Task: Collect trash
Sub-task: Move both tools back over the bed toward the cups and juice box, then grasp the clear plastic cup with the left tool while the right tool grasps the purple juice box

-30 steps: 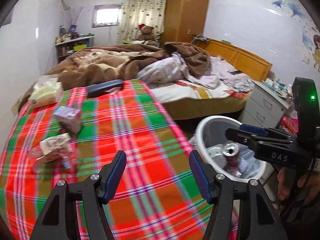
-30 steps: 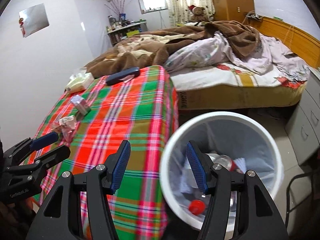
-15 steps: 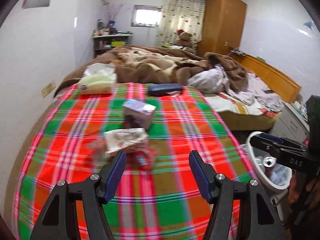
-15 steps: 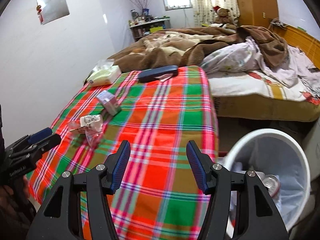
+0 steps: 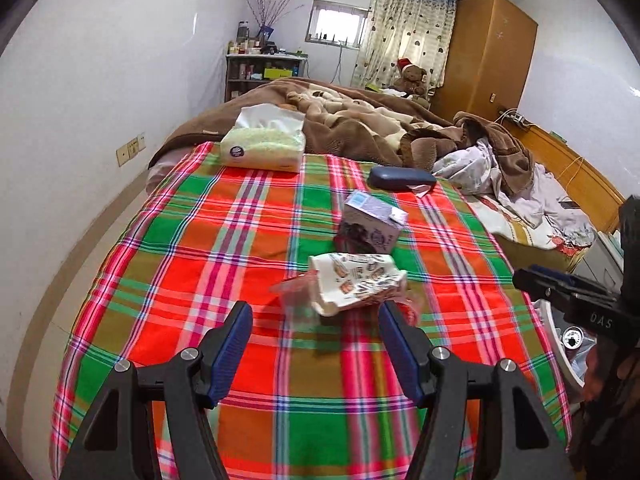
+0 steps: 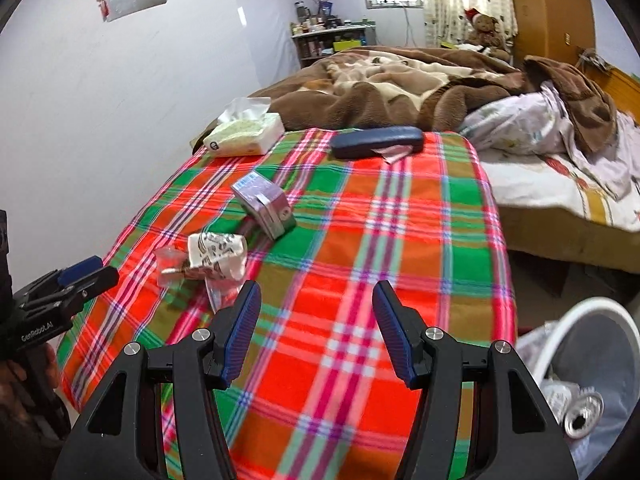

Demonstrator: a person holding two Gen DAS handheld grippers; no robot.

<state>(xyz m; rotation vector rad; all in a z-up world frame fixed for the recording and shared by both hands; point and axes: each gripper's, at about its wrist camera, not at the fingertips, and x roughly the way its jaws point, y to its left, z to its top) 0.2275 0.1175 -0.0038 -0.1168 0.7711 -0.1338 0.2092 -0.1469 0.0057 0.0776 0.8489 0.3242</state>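
Note:
A crumpled printed paper wrapper (image 5: 356, 280) (image 6: 218, 254) lies on the plaid tablecloth (image 5: 240, 248) (image 6: 400, 240), with clear plastic scraps (image 6: 172, 266) beside it. Just behind stands a purple carton (image 5: 372, 226) (image 6: 264, 206), tilted. My left gripper (image 5: 316, 334) is open, hovering just short of the wrapper with nothing between its fingers. My right gripper (image 6: 316, 330) is open too, over bare cloth to the right of the wrapper. The white trash bin (image 6: 592, 344) (image 5: 554, 344) sits at the table's right side with a can (image 6: 584, 416) and other trash inside.
A tissue pack (image 5: 264, 144) (image 6: 244, 134) and a dark blue case (image 5: 402, 178) (image 6: 378, 142) lie at the table's far edge. Behind them is a bed with a brown blanket (image 5: 360, 120). A white wall runs along the left; drawers (image 5: 604, 256) stand at right.
Both grippers swung left, away from the bin and over the table. The wrapper and carton now sit in front of the left gripper. Both stayed open and empty.

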